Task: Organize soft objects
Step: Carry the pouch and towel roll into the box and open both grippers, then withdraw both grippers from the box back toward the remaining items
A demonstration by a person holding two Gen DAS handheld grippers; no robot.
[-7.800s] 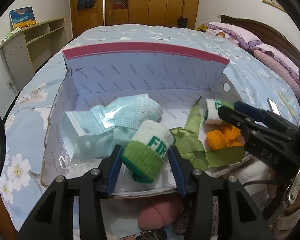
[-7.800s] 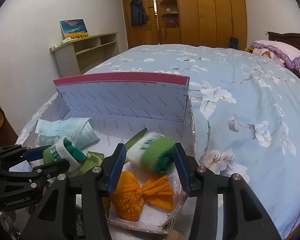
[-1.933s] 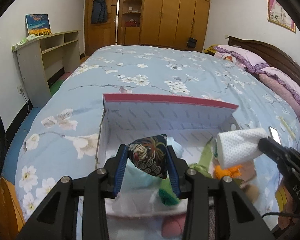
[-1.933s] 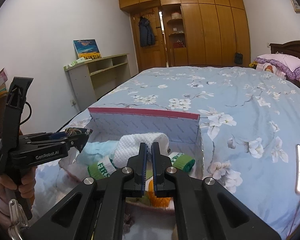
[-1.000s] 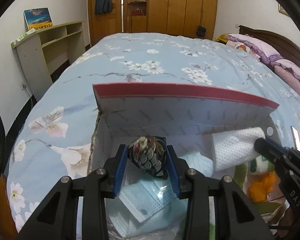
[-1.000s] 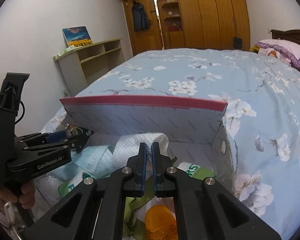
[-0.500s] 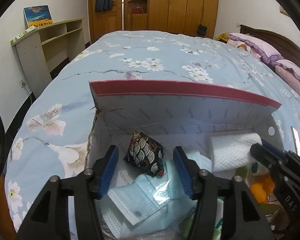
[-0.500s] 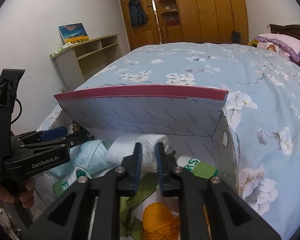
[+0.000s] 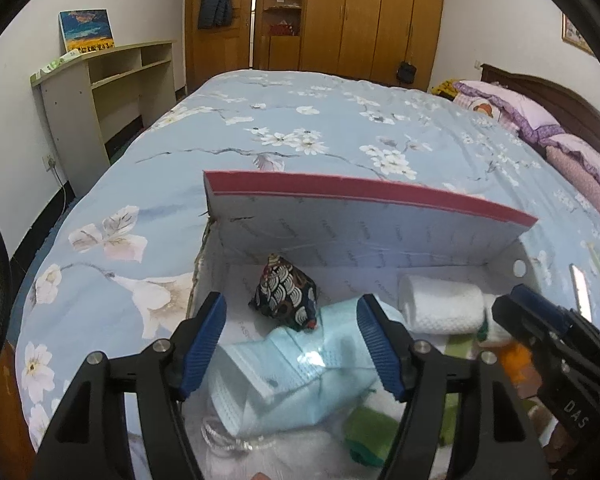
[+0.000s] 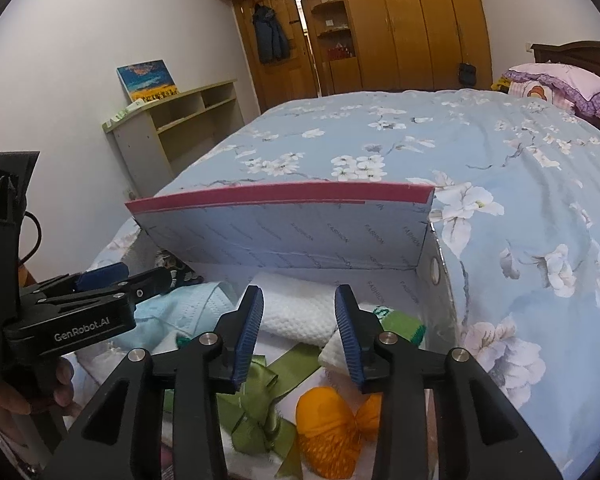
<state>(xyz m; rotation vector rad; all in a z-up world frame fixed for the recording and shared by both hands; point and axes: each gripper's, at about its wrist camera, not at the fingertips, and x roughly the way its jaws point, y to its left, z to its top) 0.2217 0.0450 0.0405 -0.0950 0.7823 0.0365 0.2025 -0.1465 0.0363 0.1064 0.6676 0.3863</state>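
The white towel roll (image 10: 300, 314) lies on its side in the box (image 9: 364, 232) on the bed (image 9: 300, 128), long axis running along the back wall. The pouch (image 9: 286, 300) sits peak-up in the back left corner, touching the masks (image 9: 300, 376). Both hand-held grippers, left (image 9: 292, 344) and right (image 10: 300, 334), are opening and grip nothing. The orange bow (image 10: 336, 420) and green ribbon (image 10: 260, 408) are partly hidden behind the right fingers.
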